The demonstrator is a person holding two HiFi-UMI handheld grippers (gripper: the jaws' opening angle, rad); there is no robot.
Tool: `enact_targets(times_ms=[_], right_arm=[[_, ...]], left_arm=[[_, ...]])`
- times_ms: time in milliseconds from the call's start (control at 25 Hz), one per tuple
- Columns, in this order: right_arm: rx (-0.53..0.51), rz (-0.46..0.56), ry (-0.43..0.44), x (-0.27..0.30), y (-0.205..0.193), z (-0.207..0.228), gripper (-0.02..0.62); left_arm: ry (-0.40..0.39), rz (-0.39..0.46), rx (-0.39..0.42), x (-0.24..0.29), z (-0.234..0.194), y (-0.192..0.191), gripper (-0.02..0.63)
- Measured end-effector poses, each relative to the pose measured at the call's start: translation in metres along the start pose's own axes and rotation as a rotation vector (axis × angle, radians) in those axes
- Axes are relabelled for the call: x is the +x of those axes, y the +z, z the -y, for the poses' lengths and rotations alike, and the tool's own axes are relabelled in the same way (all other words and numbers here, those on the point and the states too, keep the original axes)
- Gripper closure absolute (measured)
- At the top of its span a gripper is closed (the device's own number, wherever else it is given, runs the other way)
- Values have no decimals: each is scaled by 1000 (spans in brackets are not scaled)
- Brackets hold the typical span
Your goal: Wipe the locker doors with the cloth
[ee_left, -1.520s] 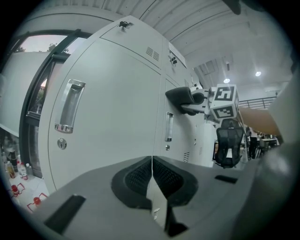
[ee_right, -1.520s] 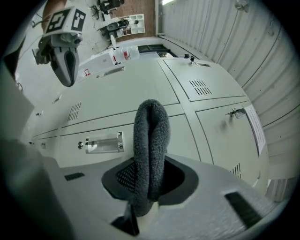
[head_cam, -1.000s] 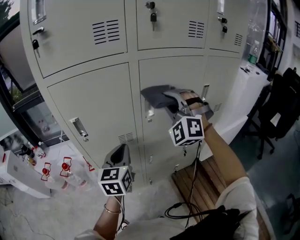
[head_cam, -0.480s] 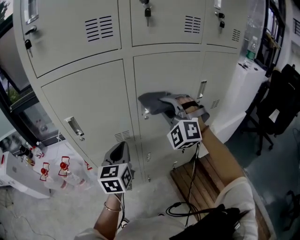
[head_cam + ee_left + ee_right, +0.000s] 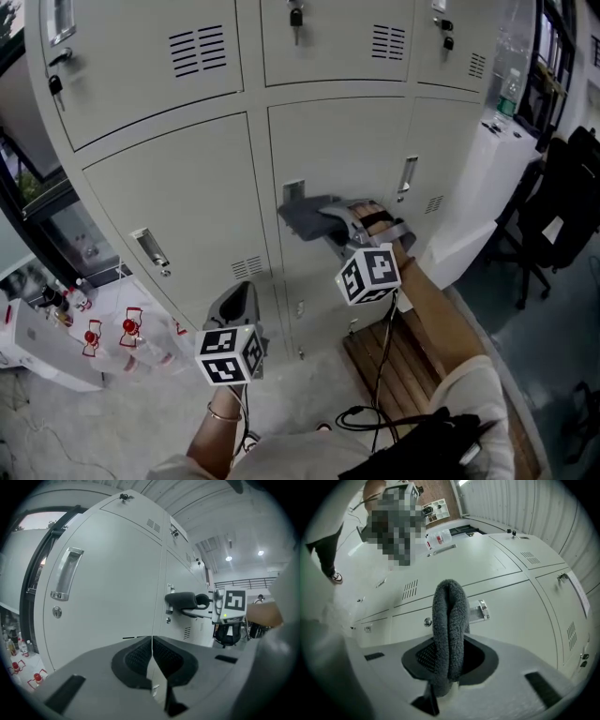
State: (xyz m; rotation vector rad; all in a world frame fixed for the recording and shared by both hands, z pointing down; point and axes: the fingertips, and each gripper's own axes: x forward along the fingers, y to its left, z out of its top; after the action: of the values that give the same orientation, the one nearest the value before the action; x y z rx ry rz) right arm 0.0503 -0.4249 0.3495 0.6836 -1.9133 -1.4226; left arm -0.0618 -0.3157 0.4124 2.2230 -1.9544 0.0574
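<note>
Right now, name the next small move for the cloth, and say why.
Probably slide the right gripper down the middle locker door: its fingers are shut on the grey cloth, which sits just below the door's handle, with bare door panel beneath.

Grey speckled floor [image 5: 141, 422]: bank of pale grey metal lockers [image 5: 178, 197] stands on it, clear bottles with red labels [image 5: 112, 336] clustered just beside its foot at left, black office chair [image 5: 553, 225] at right. Slatted wooden bench [image 5: 408, 375] near the locker base. Black cable [image 5: 361, 417] loops at the bench's near end; on slats or floor, cannot tell.
</note>
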Motion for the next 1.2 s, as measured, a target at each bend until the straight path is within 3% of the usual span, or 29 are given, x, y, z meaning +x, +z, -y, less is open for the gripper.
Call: enact_targets(times_ms=[1200], right_arm=[[35, 16, 219, 29, -28, -129, 521]], left_arm=[[58, -66, -19, 5, -18, -34, 595]])
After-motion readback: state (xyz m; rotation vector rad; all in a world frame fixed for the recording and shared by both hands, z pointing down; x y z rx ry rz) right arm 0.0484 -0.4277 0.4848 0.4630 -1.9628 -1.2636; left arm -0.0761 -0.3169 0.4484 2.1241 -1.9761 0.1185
